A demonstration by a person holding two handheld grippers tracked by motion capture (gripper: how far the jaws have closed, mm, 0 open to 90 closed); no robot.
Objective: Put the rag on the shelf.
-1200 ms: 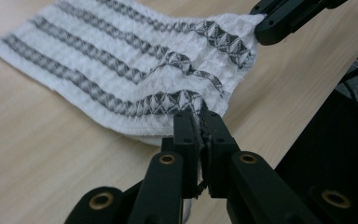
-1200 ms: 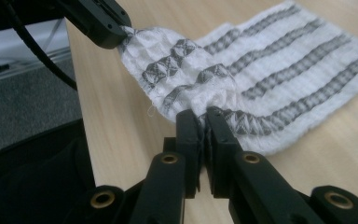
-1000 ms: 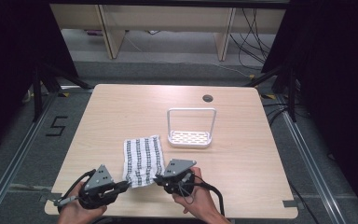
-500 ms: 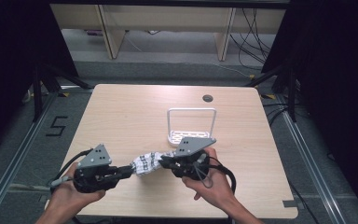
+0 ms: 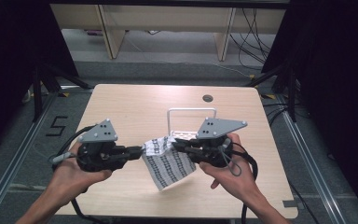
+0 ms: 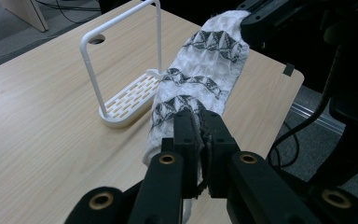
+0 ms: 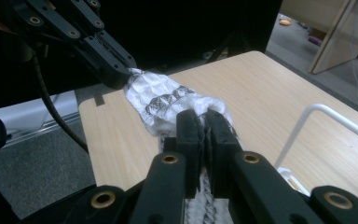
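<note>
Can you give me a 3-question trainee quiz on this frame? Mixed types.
1. True or false: the patterned cloth lies flat on the table.
2. What grips the cloth? A) left gripper alone B) right gripper alone C) both grippers
3. Fill in: the white rack stands ____ the cloth, as the high view sees it.

Key:
1. False: it is lifted, stretched between the grippers, its lower part hanging.
2. C: each gripper's jaws are shut on an end of it.
3. Behind, on the far side from the person.

Right gripper (image 7: pixel 204 126) clamped on patterned cloth (image 7: pixel 168 102), apparently lifted above table (image 7: pixel 261 93)
</note>
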